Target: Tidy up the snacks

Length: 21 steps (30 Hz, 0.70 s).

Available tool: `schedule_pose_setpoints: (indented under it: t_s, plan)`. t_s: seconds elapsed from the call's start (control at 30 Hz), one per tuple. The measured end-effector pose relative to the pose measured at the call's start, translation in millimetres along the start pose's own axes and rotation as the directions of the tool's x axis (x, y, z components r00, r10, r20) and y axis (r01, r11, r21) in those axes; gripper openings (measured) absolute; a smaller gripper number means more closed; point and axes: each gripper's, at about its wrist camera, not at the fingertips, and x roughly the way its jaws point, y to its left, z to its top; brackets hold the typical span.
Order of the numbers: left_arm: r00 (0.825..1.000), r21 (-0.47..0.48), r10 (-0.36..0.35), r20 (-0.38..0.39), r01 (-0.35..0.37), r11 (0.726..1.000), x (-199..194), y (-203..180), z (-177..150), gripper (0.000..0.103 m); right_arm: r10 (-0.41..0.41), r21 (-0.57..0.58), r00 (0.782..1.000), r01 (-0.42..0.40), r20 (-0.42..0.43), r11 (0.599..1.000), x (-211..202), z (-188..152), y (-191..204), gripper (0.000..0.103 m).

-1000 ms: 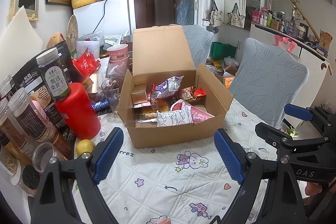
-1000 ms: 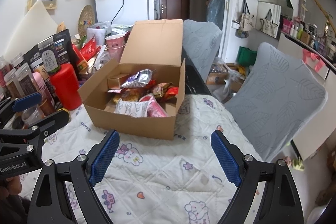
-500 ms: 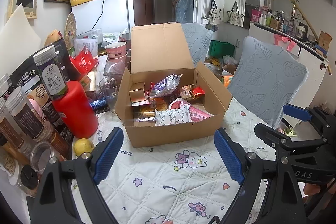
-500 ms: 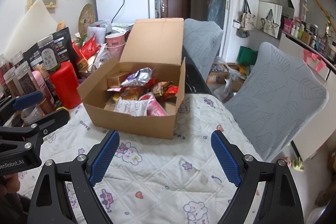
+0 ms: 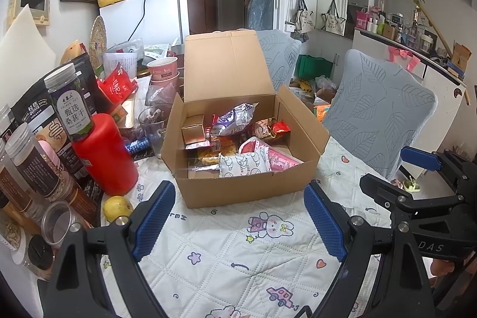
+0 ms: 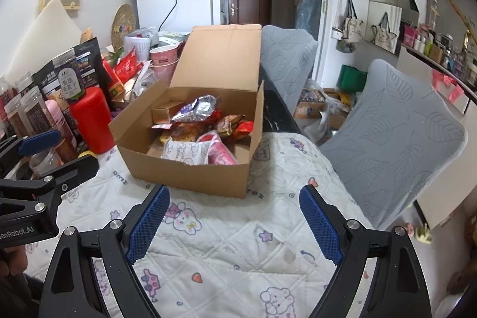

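Note:
An open cardboard box (image 5: 247,192) stands on the quilted table cover with its lid upright; it also shows in the right wrist view (image 6: 190,178). Inside lie several snack packets: a silver-purple bag (image 5: 235,118), a white patterned pack (image 5: 244,164), a pink pack (image 5: 280,160), a small gold carton (image 5: 193,128). My left gripper (image 5: 238,218) is open and empty, a short way in front of the box. My right gripper (image 6: 234,224) is open and empty, in front of the box's right corner.
Left of the box stand a red canister (image 5: 104,154), several jars (image 5: 32,166), snack bags and a yellow lemon (image 5: 117,207). Pink paper cups (image 5: 164,69) stand behind. Two grey-covered chairs (image 5: 384,109) stand right of the table. The quilted cover (image 5: 238,258) lies under both grippers.
Both grippers have drifted slightly; the box sits a little higher and left in the left wrist view. Both jaws stay open and empty.

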Motion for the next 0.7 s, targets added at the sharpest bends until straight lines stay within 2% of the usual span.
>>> schedule_pose_setpoints:
  t_s: [0.7]
  plan:
    - [1.0,0.003,0.005,-0.021,-0.005,1.0,8.0,-2.5,-1.4,0.089,0.007,-0.003,1.0,-0.007,-0.03,1.0,11.0,-2.2,-2.8,0.09]
